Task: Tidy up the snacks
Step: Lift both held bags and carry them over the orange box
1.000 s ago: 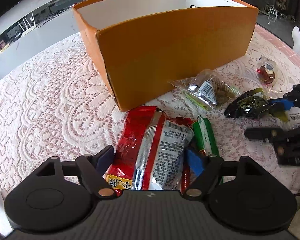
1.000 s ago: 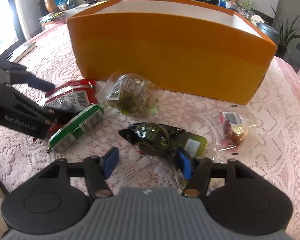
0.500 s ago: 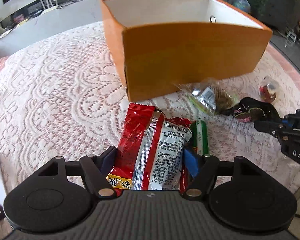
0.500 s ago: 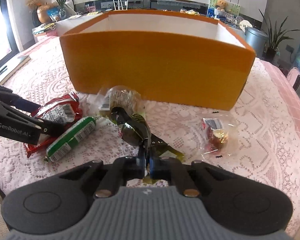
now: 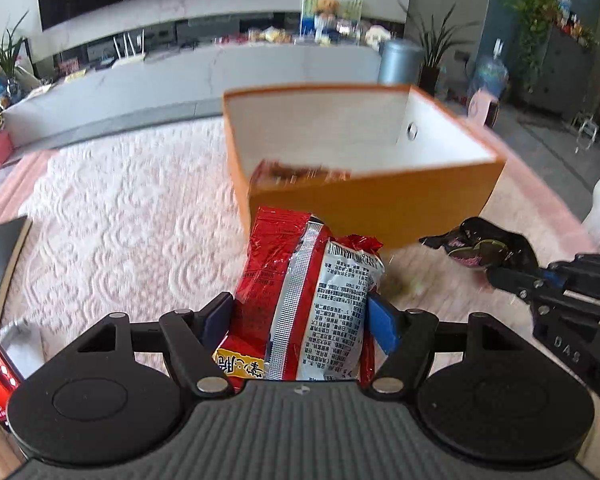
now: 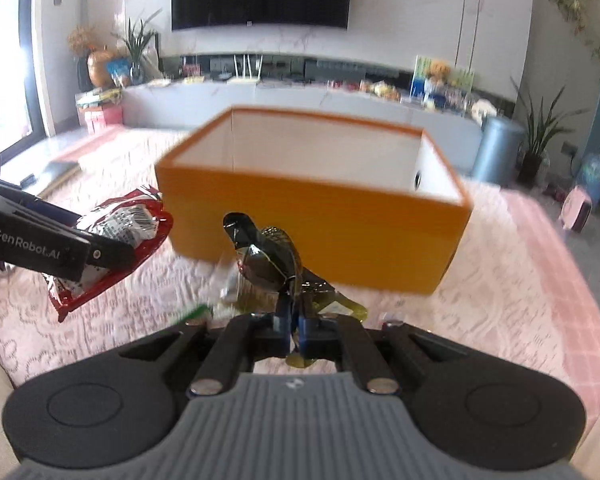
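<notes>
My left gripper is shut on a red and silver snack bag and holds it in the air in front of the orange box. The bag also shows at the left of the right wrist view. My right gripper is shut on a dark green snack packet, lifted before the box. That packet shows at the right of the left wrist view. The box is open on top, white inside, with something reddish brown in its near corner.
The box stands on a table with a pale lace cloth. Blurred snacks, one green, lie on the cloth below my right gripper. A dark flat object lies at the table's left edge. A TV bench stands behind.
Both grippers have risen off the table with their snacks and moved toward the box. The right gripper closed on the dark packet about a second ago. The other snacks dropped below view.
</notes>
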